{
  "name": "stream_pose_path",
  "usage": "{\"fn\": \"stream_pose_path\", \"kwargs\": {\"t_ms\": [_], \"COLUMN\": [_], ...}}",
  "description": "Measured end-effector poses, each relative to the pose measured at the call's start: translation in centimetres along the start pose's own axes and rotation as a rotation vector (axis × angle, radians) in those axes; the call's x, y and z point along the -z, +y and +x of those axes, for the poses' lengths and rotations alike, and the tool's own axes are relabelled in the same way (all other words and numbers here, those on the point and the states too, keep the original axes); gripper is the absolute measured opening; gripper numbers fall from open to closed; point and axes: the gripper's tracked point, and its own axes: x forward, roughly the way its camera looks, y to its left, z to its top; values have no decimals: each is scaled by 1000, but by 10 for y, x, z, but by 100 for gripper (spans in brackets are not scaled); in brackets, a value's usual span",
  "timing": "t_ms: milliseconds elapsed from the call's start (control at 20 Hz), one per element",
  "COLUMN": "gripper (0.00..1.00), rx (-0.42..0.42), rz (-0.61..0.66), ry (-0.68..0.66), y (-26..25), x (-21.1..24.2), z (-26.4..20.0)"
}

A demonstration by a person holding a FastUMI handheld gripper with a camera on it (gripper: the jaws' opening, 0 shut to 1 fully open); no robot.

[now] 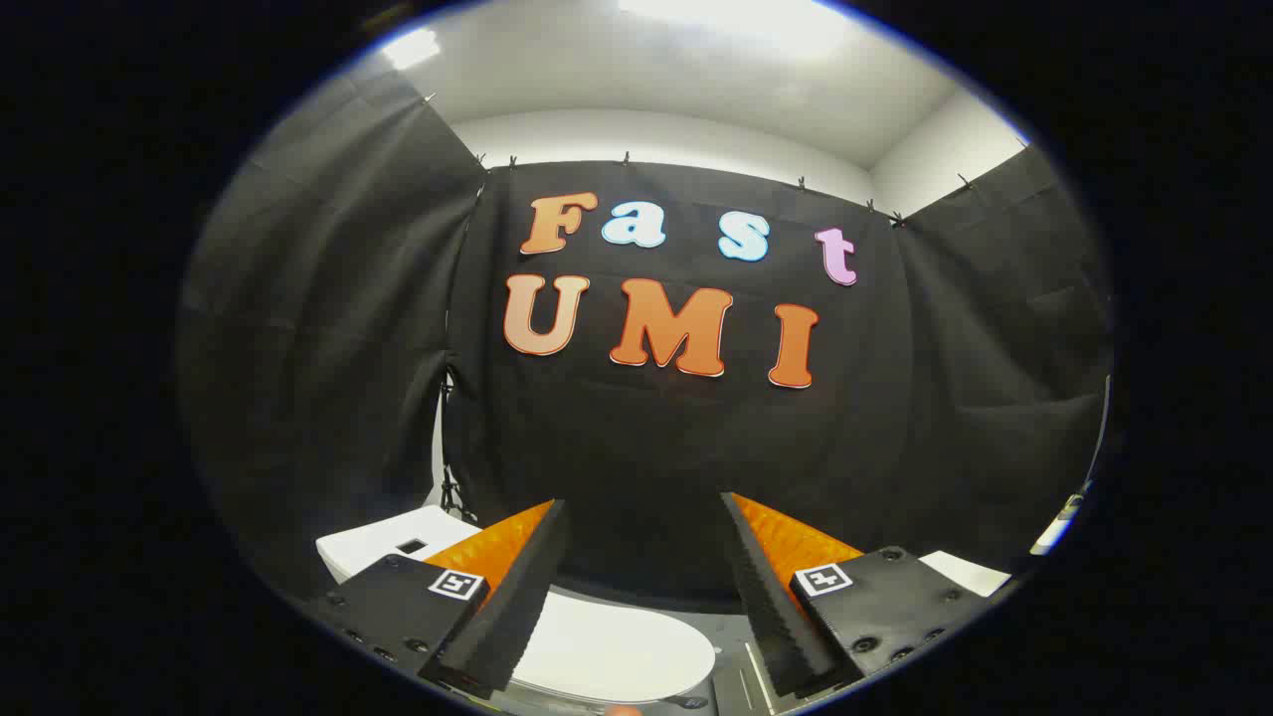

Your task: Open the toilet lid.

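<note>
We face the booth's black cloth wall (646, 438), which takes up everything from nine o'clock round to three. Low at about eight o'clock sits the white toilet tank (383, 542), partly behind our left finger. Below it, at six o'clock, lies the toilet lid (617, 651), white, flat and closed as far as we can tell, showing between and under the fingers.

Our gripper (646, 582) hangs above the lid with its jaws spread wide and nothing between them; the ribbed black fingers (507, 607) touch nothing.

We judge this to be the approach step, with the lid not yet lifted. Next we would need to tip downward toward six o'clock, find the lid's front rim, and either hook one finger beneath it or pinch the edge before swinging it up toward the tank.
</note>
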Motion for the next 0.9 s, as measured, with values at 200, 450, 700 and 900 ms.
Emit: {"fn": "stream_pose_path", "kwargs": {"t_ms": [200,450,700,900], "gripper": [98,98,98,98], "rx": [-4,4,2,3], "rz": [-11,-7,2,7], "ry": [5,1,18,11], "y": [-1,-2,-3,-5], "x": [-2,-1,7,6], "z": [0,2,3,1]}}
